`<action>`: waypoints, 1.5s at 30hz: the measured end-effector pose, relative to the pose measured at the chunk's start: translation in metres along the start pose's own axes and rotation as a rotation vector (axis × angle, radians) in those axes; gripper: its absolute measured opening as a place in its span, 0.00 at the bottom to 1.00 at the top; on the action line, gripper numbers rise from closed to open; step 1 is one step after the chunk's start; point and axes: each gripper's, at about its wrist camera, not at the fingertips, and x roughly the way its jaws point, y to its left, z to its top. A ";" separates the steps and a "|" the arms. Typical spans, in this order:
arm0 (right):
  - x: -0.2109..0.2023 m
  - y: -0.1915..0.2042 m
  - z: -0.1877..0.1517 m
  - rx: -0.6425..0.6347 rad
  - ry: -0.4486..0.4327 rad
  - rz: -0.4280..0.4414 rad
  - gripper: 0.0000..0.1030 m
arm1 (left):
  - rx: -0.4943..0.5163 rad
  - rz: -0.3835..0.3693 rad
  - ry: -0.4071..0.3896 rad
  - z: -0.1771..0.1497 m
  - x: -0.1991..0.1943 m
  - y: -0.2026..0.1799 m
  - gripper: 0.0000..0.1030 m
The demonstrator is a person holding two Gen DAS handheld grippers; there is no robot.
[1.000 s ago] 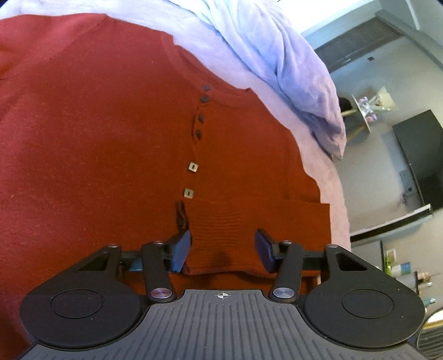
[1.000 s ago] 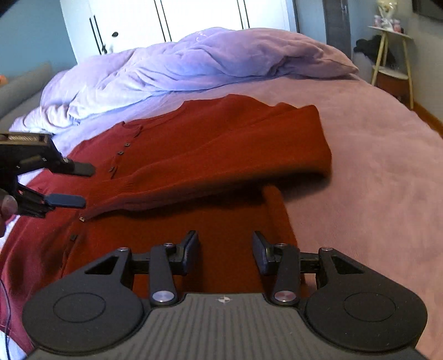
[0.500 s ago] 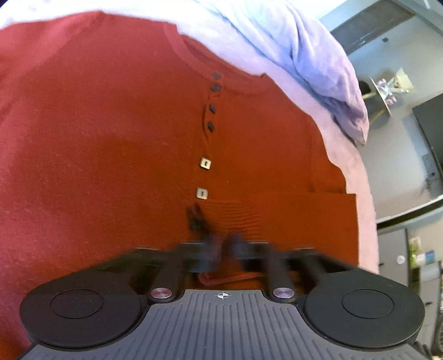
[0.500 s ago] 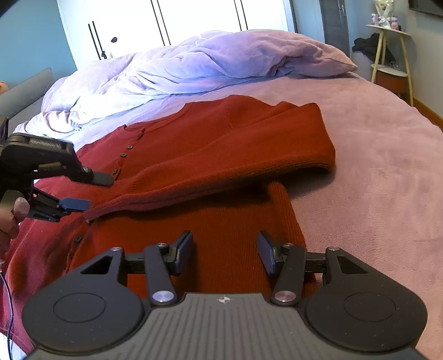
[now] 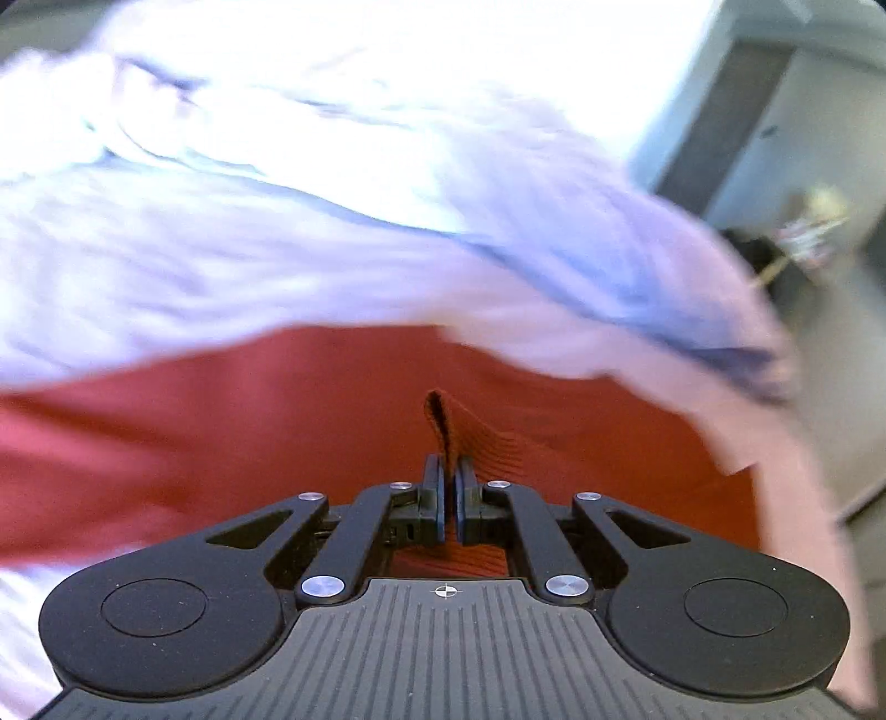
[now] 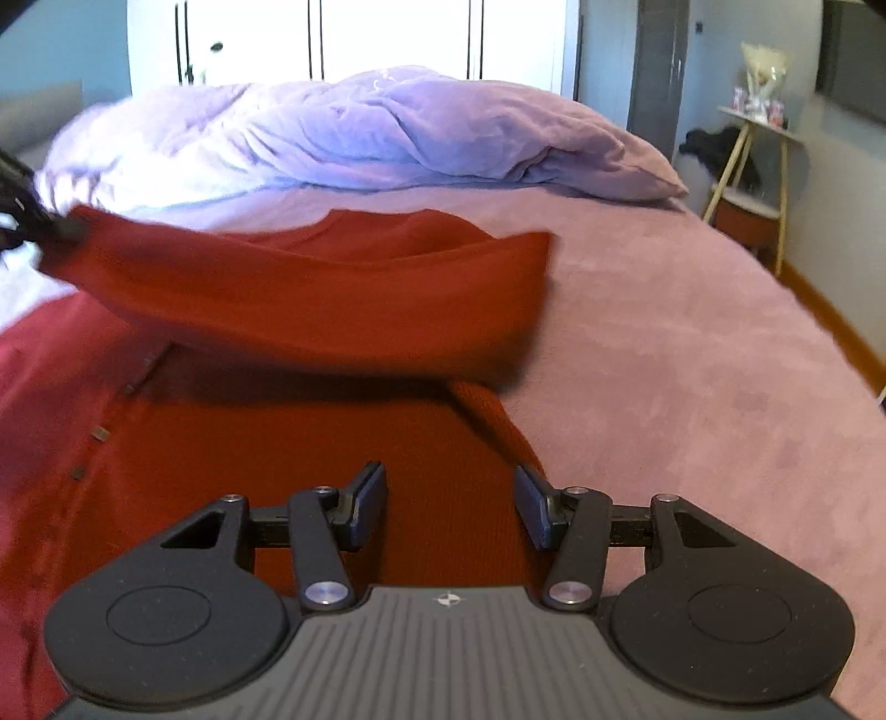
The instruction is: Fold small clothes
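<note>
A red knitted cardigan lies spread on the bed, its small square buttons running down the left. My left gripper is shut on the ribbed cuff of one sleeve, which sticks up between the pads. In the right wrist view that sleeve hangs lifted across the cardigan, held at the far left by the blurred left gripper. My right gripper hovers open over the cardigan's lower right part, with nothing pressed between its pads.
The pink bed cover stretches to the right of the cardigan. A crumpled lilac duvet is heaped at the head of the bed. A small side table stands beyond the bed's right edge, with white wardrobe doors behind.
The left gripper closed on the sleeve cuff, then rose and swung towards the left, lifting the sleeve off the cardigan. The right gripper opened a little wider and stayed in place.
</note>
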 end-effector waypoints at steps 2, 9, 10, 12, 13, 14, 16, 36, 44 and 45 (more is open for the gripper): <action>0.003 0.005 0.004 -0.021 0.000 -0.022 0.49 | -0.015 0.069 0.037 -0.005 0.012 0.023 0.05; 0.022 0.028 0.029 -0.147 -0.052 -0.063 0.49 | -0.135 0.008 0.099 -0.028 0.029 0.069 0.07; 0.029 0.031 0.033 -0.170 -0.058 -0.074 0.49 | -0.140 -0.004 0.102 -0.028 0.030 0.070 0.14; 0.043 0.038 0.040 -0.223 -0.068 -0.117 0.49 | -0.144 -0.031 0.113 -0.028 0.033 0.071 0.27; 0.051 0.042 0.043 -0.254 -0.071 -0.140 0.49 | -0.144 -0.041 0.118 -0.026 0.037 0.068 0.31; 0.058 0.045 0.045 -0.275 -0.066 -0.152 0.49 | -0.148 -0.047 0.119 -0.025 0.040 0.067 0.31; 0.072 0.048 0.047 -0.317 -0.064 -0.173 0.49 | -0.151 -0.054 0.118 -0.023 0.044 0.067 0.17; 0.076 0.049 0.055 -0.297 -0.129 -0.157 0.29 | 0.048 0.045 0.021 -0.008 0.070 0.053 0.06; 0.061 0.034 0.092 -0.160 -0.154 0.026 0.27 | 0.017 0.048 -0.003 -0.002 0.074 0.047 0.06; 0.072 0.040 0.095 -0.176 -0.133 0.024 0.21 | 0.028 0.051 -0.011 0.000 0.075 0.045 0.06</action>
